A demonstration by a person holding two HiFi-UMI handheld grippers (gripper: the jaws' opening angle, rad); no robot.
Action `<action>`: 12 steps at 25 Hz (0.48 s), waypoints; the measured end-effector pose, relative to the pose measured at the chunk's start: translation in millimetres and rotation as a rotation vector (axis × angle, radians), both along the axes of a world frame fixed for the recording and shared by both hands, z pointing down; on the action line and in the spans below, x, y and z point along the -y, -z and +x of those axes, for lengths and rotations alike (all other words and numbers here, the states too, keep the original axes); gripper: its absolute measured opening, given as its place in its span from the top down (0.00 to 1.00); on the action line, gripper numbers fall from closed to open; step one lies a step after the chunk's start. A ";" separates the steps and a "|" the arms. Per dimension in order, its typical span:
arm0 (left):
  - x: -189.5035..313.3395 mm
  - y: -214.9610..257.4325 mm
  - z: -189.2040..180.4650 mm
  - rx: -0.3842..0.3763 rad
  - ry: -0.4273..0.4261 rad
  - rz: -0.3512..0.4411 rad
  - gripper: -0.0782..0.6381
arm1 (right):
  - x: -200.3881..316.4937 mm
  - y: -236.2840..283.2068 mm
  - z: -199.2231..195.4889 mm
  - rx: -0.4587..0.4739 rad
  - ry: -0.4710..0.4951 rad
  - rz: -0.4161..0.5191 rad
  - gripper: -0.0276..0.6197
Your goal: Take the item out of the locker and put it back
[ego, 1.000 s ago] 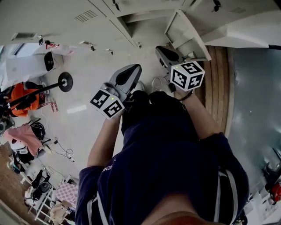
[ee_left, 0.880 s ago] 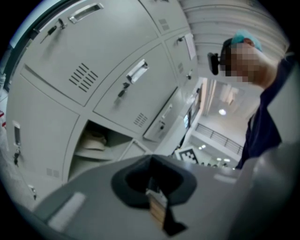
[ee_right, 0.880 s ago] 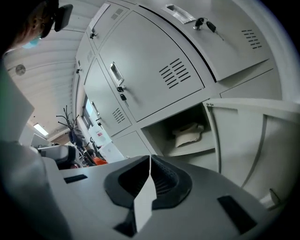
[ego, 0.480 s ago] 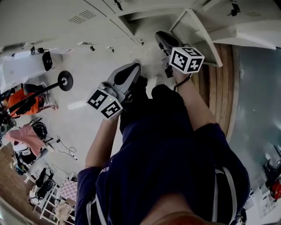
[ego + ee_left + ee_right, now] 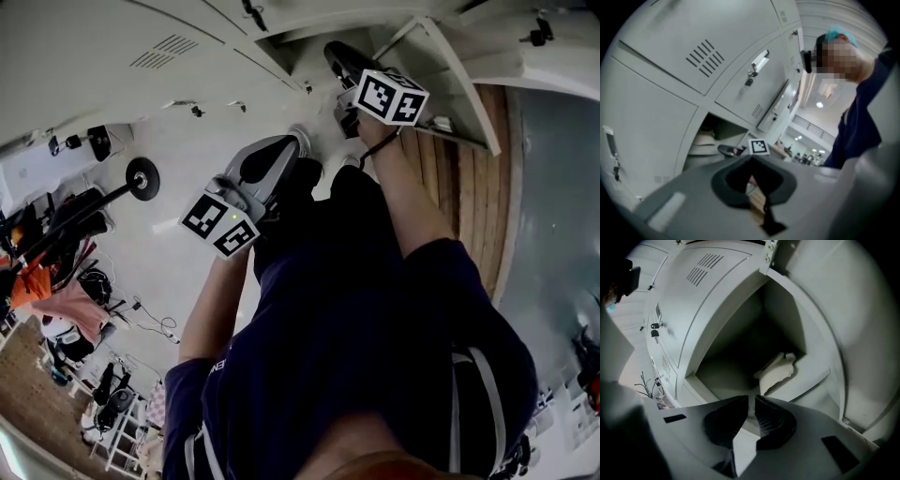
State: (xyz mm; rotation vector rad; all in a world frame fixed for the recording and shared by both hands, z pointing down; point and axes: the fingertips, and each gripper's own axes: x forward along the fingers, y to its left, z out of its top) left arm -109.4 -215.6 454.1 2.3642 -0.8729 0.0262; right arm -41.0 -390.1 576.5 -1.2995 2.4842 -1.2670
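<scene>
The open locker holds a pale, crumpled item at the back of its floor. My right gripper points into the opening just short of the item, jaws shut with nothing between them. In the head view the right gripper reaches up into the locker beside its swung-open door. The left gripper view shows the same item in the compartment, with the right gripper's marker cube in front of it. My left gripper hangs lower, away from the locker, shut and empty.
Closed locker doors with vents and a key in a lock surround the open one. A wooden strip runs along the right. A stand with a round base and clothes and clutter lie on the floor at left.
My right gripper has moved up and forward, from in front of the open door into the locker's mouth. The left gripper has stayed at about the same place.
</scene>
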 end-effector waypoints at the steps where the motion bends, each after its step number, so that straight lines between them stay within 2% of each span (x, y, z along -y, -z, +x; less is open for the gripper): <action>1: 2.4 -3.3 0.1 -0.002 -0.006 0.000 0.89 | 4.8 -3.8 -0.6 0.005 -0.007 -0.001 0.94; 3: 6.4 -9.3 0.9 -0.005 -0.017 0.000 0.89 | 13.9 -9.4 -1.1 0.017 -0.021 -0.001 0.94; 7: 13.5 -20.0 1.3 -0.009 -0.031 -0.001 0.89 | 30.8 -19.7 -2.6 0.056 -0.049 -0.013 0.84; 12: 21.3 -32.3 -0.1 -0.011 -0.034 -0.001 0.89 | 49.5 -28.5 -3.5 0.120 -0.087 -0.028 0.80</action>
